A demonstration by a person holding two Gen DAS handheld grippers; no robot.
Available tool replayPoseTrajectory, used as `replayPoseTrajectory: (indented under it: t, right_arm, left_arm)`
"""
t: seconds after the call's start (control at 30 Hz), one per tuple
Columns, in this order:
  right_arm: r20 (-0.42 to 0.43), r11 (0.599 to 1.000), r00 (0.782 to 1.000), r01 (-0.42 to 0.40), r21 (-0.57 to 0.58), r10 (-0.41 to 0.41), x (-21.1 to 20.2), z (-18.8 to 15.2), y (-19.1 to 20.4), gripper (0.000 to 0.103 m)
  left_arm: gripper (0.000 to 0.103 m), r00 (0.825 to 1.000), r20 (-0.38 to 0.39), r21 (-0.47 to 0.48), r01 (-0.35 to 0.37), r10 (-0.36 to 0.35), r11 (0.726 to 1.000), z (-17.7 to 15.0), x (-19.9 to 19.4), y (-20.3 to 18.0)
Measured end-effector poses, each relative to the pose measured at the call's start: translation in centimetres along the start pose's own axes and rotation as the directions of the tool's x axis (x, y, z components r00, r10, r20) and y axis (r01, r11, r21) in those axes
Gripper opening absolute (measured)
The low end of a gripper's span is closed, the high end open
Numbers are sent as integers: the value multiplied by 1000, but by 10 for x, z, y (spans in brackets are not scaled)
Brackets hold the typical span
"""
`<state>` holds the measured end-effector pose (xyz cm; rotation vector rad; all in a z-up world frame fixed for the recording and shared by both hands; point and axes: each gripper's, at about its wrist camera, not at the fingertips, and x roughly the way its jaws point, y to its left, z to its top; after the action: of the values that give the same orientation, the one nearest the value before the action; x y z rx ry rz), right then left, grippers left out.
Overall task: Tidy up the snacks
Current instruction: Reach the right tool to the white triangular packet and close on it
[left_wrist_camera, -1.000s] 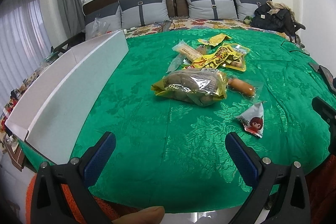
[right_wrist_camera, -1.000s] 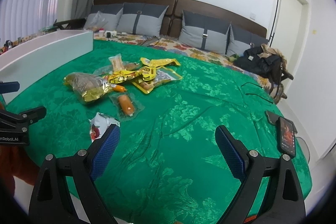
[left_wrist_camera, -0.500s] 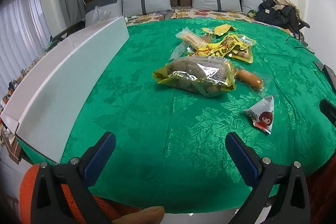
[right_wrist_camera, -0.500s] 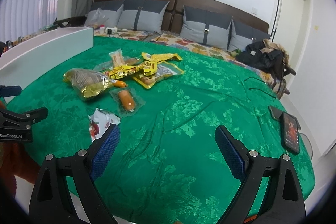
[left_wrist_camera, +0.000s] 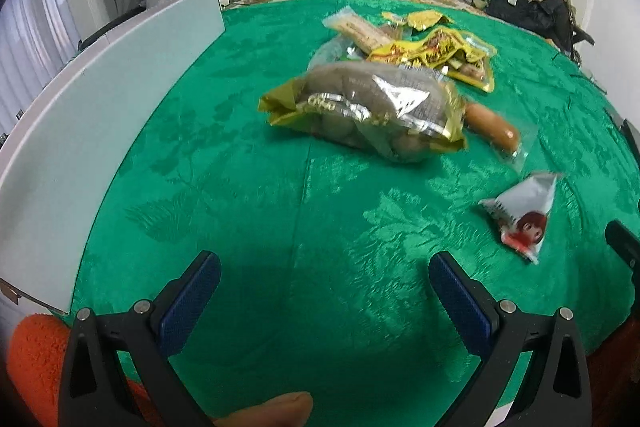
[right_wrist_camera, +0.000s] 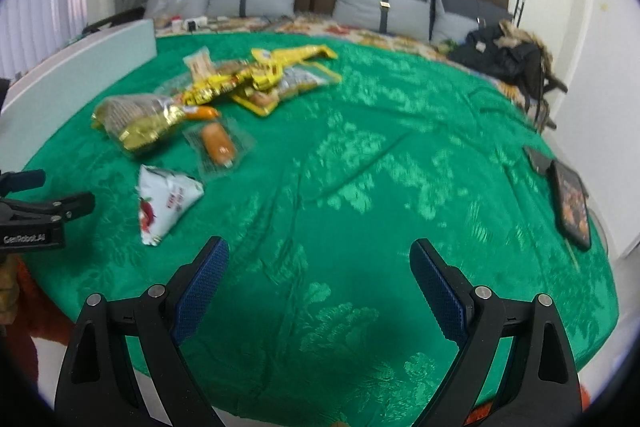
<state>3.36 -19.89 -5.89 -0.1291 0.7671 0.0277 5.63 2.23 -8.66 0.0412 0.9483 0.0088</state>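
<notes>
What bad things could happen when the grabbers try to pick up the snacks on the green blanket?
The snack pile overlaps, so closing fingers on one yellow packet might drag its neighbours along. The sausage sits in a thin clear wrapper that looks slippery, so it could slide out of a pinch. The phone lies near the green cover's right edge; a tug on the fabric might shift it.

You get even, bright room light; the curtained window (right_wrist_camera: 36,7) glows at left. Both views smear with motion blur, glare sheens the green bedspread (right_wrist_camera: 360,155), and fisheye bending darkens the corners.
</notes>
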Motion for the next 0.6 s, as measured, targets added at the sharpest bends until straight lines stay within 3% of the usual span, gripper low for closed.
replayPoseTrajectory:
  t: [0.6]
  right_arm:
    - [-134,996,991,-10,92,23,28,-9,-14,94]
  left_arm:
    - [103,999,-29,-38,35,-36,999,-2,10,8]
